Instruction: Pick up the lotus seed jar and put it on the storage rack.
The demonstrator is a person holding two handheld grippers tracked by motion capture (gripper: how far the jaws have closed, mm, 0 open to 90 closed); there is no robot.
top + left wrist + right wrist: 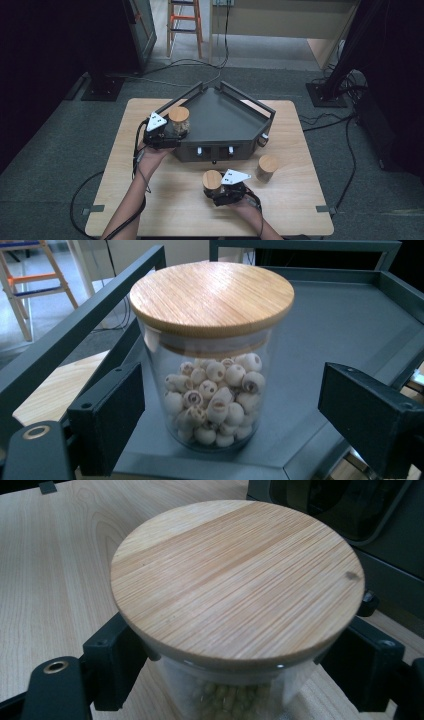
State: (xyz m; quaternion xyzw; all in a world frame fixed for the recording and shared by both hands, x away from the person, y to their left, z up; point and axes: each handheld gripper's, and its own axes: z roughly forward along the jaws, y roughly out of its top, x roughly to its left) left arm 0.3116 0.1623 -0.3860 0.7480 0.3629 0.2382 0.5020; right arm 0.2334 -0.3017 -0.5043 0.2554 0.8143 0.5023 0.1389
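Left gripper view: left tool (230,415) open around jar (212,355); right tool (240,675) clamped on second jar (235,605); glass could be slipped.

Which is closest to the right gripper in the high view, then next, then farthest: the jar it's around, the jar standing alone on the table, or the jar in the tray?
From the right gripper:
1. The jar of beans, between its jaws, at the table's near middle.
2. The lone jar, standing on the wood off to its right.
3. The jar of white seeds, in the dark tray, far left corner, by the left gripper.
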